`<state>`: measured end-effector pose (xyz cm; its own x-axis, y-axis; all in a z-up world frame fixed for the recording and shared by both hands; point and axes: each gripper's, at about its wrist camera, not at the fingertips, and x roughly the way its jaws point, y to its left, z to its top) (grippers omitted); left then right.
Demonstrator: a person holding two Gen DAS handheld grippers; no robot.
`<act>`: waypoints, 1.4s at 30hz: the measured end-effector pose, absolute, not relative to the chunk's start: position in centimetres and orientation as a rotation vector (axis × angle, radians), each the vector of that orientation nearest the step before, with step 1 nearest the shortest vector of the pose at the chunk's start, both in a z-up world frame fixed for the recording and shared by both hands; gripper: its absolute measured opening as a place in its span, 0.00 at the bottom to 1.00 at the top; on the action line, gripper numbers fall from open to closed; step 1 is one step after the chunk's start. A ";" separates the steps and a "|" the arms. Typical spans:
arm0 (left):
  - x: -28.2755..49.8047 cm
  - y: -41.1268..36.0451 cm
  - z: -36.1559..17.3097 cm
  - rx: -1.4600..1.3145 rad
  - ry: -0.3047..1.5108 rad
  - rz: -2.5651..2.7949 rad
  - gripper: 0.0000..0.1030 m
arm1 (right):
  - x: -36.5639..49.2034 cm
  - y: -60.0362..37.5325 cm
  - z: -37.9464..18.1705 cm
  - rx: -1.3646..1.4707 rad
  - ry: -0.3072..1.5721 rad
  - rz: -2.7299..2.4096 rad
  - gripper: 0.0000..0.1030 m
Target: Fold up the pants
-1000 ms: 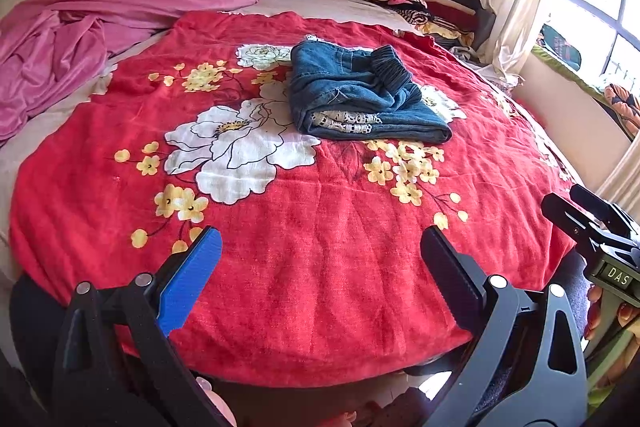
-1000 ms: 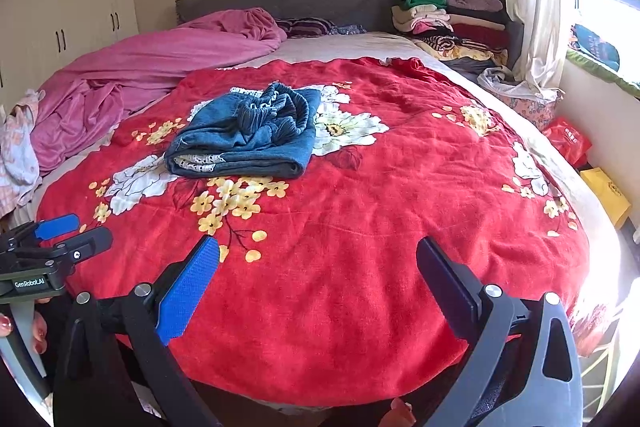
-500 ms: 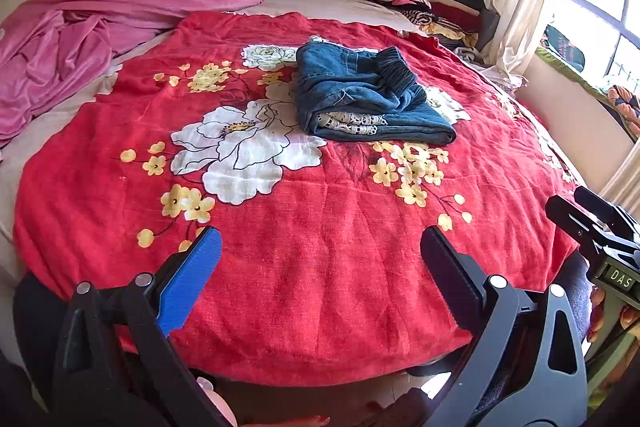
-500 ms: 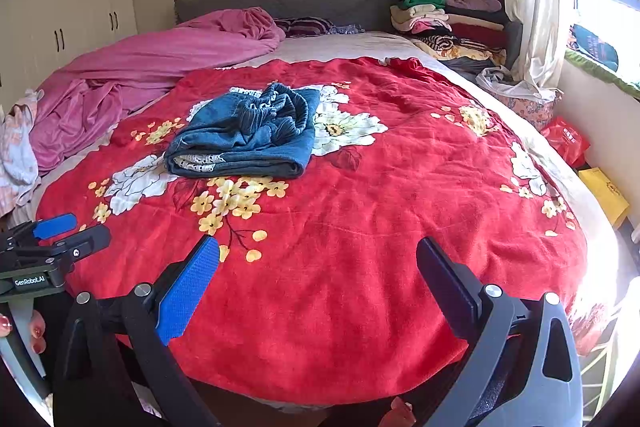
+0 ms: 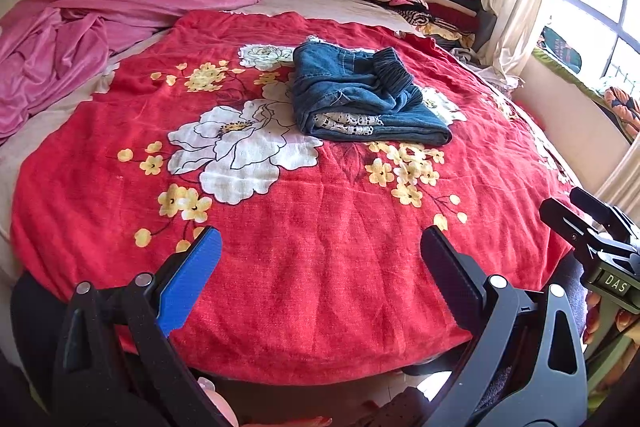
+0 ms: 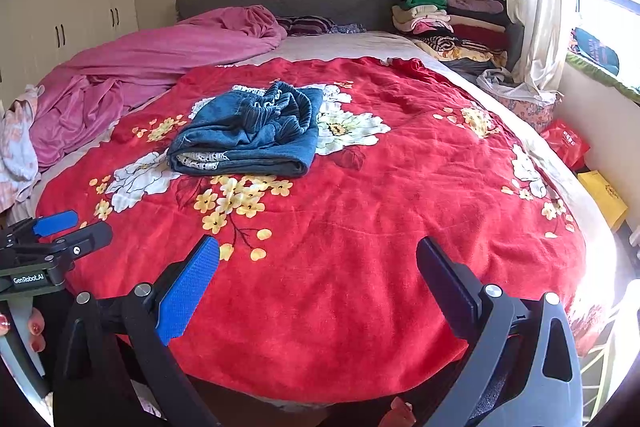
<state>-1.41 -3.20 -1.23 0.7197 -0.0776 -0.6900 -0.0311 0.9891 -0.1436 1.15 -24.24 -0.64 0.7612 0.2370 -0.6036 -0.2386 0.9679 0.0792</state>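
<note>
Red blanket [image 5: 320, 267] | folded jeans [image 5: 360, 99] (mid-bed) | both tongs [image 5: 320, 251] [image 6: 318, 255] — agape, empty

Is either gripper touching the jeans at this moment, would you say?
No, the left gripper and right gripper hang open at the blanket's near edge, apart from the folded jeans.

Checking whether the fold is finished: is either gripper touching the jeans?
Apart. In the left wrist view the left gripper is open, with bare red blanket before the folded jeans; the right gripper likewise.
</note>
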 end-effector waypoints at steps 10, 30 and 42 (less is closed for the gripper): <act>-1.4 -3.2 -1.1 -0.150 0.773 -0.023 0.91 | 1.1 -24.1 -0.7 -0.002 0.659 0.257 0.96; -1.4 -3.0 -1.1 -0.142 0.777 0.003 0.91 | 1.0 -24.2 -0.7 -0.006 0.667 0.254 0.96; -1.3 -2.7 -1.2 -0.150 0.790 0.010 0.91 | 1.0 -24.0 -1.0 -0.014 0.673 0.261 0.96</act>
<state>-1.30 -2.75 -1.22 0.7046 -0.0476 -0.7080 -0.0646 0.9893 -0.1309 1.03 -24.03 -1.00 0.7509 0.2345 -0.6174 -0.2433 0.9673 0.0715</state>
